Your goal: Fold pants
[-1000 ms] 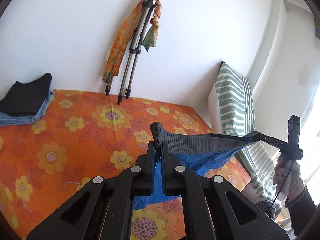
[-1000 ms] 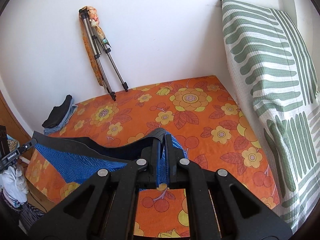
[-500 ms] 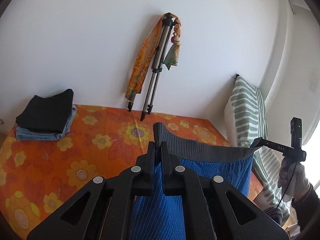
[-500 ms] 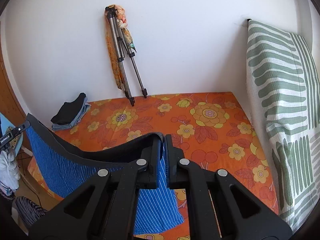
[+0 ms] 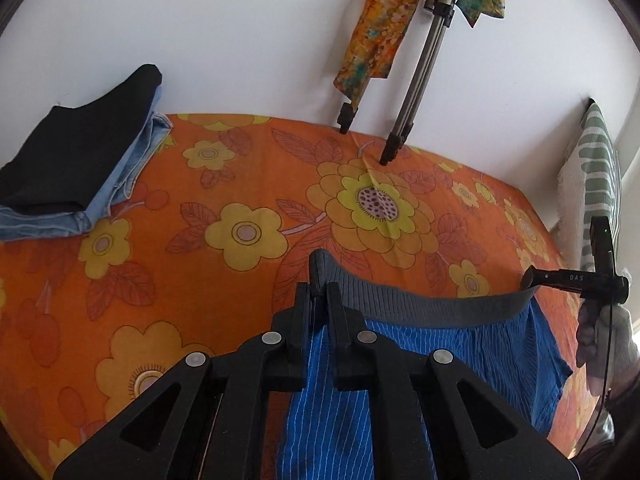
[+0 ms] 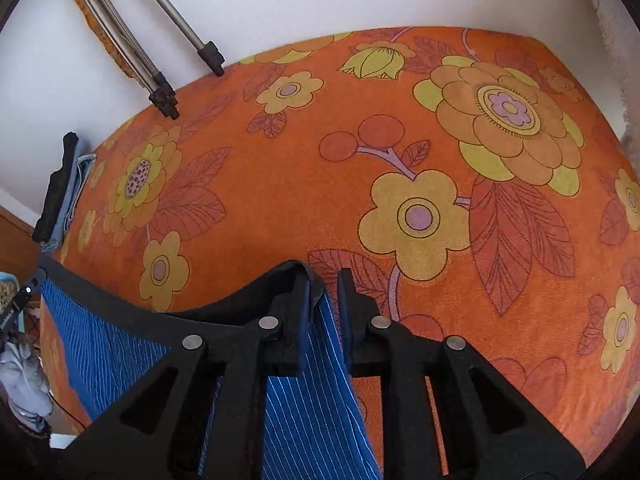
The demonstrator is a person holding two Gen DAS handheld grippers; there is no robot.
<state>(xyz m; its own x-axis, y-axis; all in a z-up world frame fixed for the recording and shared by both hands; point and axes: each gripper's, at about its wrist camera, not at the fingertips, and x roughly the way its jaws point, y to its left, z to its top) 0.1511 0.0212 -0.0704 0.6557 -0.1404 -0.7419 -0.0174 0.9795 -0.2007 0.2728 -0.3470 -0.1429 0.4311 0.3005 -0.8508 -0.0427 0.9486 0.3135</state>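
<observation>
Blue striped pants with a dark grey waistband hang stretched between my two grippers above the orange flowered bed. My left gripper is shut on one end of the waistband. My right gripper is shut on the other end, with blue fabric hanging below it. The right gripper also shows at the right of the left wrist view. The left gripper shows at the left edge of the right wrist view. The pant legs hang below both views.
A folded stack of black and denim clothes lies at the bed's back left corner. A tripod with a scarf leans on the white wall. A green striped pillow stands at the right.
Both grippers have moved forward and tilted down toward the bed, carrying the stretched pants with them. The bed now fills most of both views.
</observation>
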